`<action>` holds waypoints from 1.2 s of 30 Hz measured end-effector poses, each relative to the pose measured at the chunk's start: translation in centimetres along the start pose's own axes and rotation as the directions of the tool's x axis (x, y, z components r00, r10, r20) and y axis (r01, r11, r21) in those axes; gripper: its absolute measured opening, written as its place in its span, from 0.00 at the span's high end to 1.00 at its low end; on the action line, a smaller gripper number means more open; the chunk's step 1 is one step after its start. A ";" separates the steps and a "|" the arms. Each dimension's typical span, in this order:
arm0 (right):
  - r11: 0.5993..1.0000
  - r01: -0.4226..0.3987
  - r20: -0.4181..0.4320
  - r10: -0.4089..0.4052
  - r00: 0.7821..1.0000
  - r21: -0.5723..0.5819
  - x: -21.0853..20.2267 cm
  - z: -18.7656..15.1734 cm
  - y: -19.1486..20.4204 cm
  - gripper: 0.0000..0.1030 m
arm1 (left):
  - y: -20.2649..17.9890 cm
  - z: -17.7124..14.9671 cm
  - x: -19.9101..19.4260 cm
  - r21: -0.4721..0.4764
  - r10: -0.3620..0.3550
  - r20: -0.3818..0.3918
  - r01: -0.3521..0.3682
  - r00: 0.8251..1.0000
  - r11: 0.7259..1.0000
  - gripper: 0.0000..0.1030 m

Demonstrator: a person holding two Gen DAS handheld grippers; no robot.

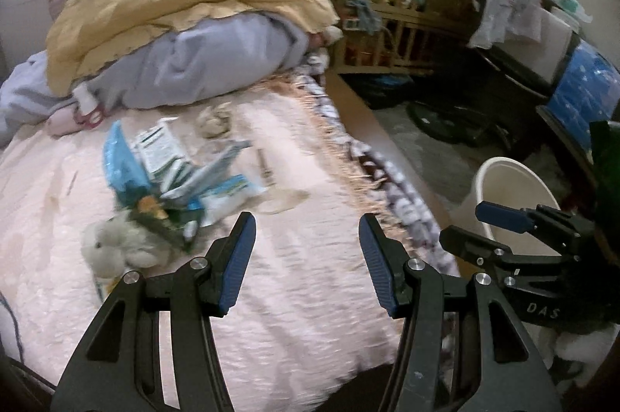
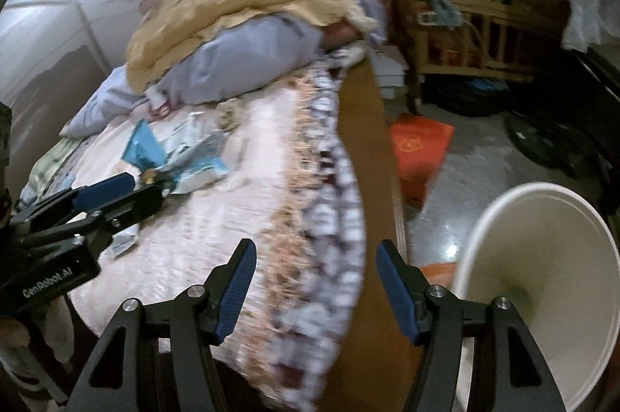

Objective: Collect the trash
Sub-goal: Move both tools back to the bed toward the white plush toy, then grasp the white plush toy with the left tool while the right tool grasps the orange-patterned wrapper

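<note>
Right wrist: white bin (image 2: 542, 257) cut off

pink bedspread (image 1: 310, 276), white bin (image 2: 542, 257) — blue wrappers (image 1: 120, 156)

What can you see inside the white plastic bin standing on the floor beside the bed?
The white plastic bin looks nearly empty: bare pale walls and a faint greenish smudge low down. Its very bottom is covered by the right gripper, so anything lying there cannot be seen.

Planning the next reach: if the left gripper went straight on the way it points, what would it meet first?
Probably the bare pink bedspread: the left gripper, fingers open and empty, points down at it. The wrappers lie farther and left of that line, though depth is unclear.
</note>
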State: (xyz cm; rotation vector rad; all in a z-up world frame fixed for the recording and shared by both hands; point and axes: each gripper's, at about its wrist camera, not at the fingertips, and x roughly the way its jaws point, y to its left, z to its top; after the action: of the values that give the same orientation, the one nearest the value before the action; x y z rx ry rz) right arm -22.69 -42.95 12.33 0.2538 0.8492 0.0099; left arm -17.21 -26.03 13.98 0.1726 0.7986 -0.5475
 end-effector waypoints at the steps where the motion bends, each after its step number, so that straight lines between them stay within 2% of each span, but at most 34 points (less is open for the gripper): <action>1: 1.000 -0.006 -0.002 0.006 1.000 -0.008 0.2 0.1 0.4 0.40 | 0.7 -0.1 -0.1 -0.010 0.009 -0.002 -0.009 1.000 1.000 0.48; 12: 0.988 -0.099 -0.053 0.094 0.994 -0.115 3.3 1.6 6.3 0.37 | 8.1 -2.2 -1.5 -0.097 0.097 -0.030 -0.099 0.995 0.990 0.48; 22: 0.970 -0.165 -0.118 0.145 0.982 -0.180 7.6 3.6 9.2 0.37 | 16.7 -4.0 -1.9 -0.234 0.147 -0.085 -0.163 0.985 0.959 0.48; 31: 0.964 -0.218 -0.135 0.198 0.971 -0.153 12.9 8.4 10.6 0.37 | 20.3 -4.1 0.1 -0.323 0.091 -0.104 -0.120 0.990 0.939 0.44; 34: 0.963 -0.237 -0.154 0.217 0.964 -0.126 15.2 9.7 11.2 0.29 | 20.6 -3.6 1.4 -0.327 0.074 -0.106 -0.105 0.992 0.939 0.43; 36: 0.965 -0.242 -0.171 0.223 0.960 -0.099 17.0 10.4 11.3 0.29 | 20.8 -3.3 2.3 -0.323 0.072 -0.112 -0.105 0.991 0.941 0.43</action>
State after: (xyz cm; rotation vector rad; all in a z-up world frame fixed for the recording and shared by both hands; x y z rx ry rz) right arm -2.70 -32.43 8.86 0.2417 0.9694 0.3036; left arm -6.98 -8.16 8.89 -0.0727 0.9622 -0.3151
